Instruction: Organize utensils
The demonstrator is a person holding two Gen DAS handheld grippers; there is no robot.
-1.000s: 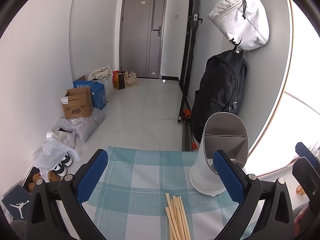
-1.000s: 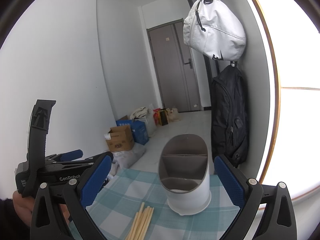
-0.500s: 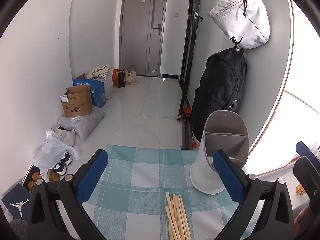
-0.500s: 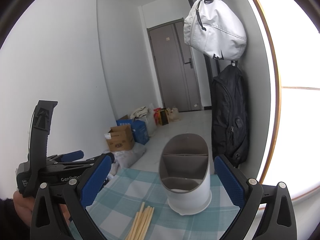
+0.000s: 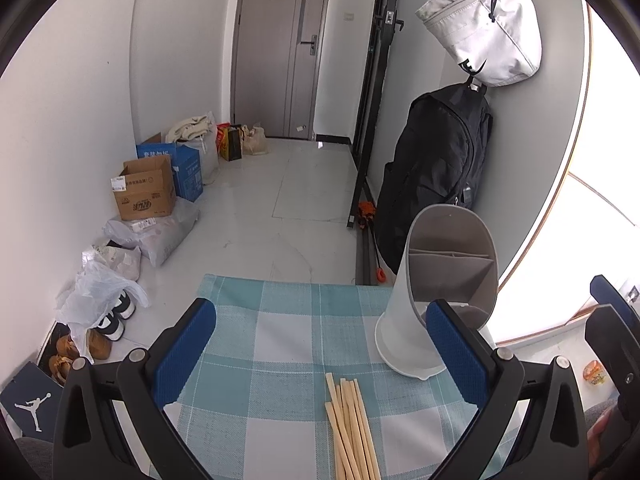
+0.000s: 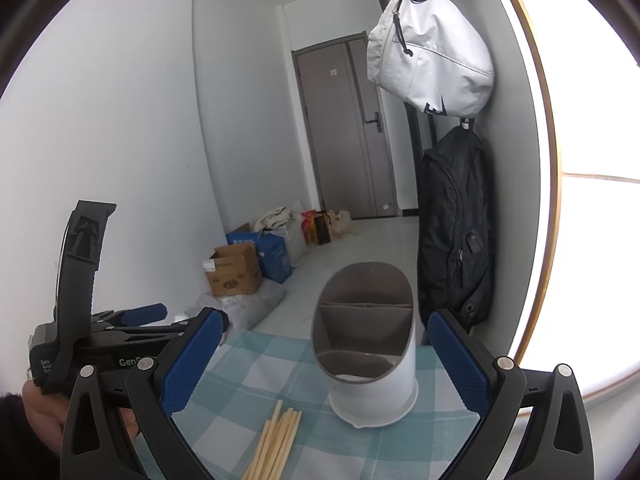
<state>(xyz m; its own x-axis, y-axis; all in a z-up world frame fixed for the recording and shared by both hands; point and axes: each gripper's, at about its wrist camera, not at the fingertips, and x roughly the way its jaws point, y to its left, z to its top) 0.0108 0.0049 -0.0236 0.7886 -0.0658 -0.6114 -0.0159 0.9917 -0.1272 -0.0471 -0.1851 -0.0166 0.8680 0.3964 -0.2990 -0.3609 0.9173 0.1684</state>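
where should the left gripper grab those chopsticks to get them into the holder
Grip the chopsticks across the bundle, near the far tips, coming down from above. They lie flat and side by side on the checked cloth, pointing away, so only a top-down pinch closes on them. The left gripper is open; the utensil holder stands just beyond.

We see pale wooden chopsticks (image 5: 352, 424) on a woven checked cloth (image 5: 260, 396); at two o'clock, a smooth matt plastic holder (image 5: 404, 344). Our pads (image 5: 184, 352) look textured, rubbery.
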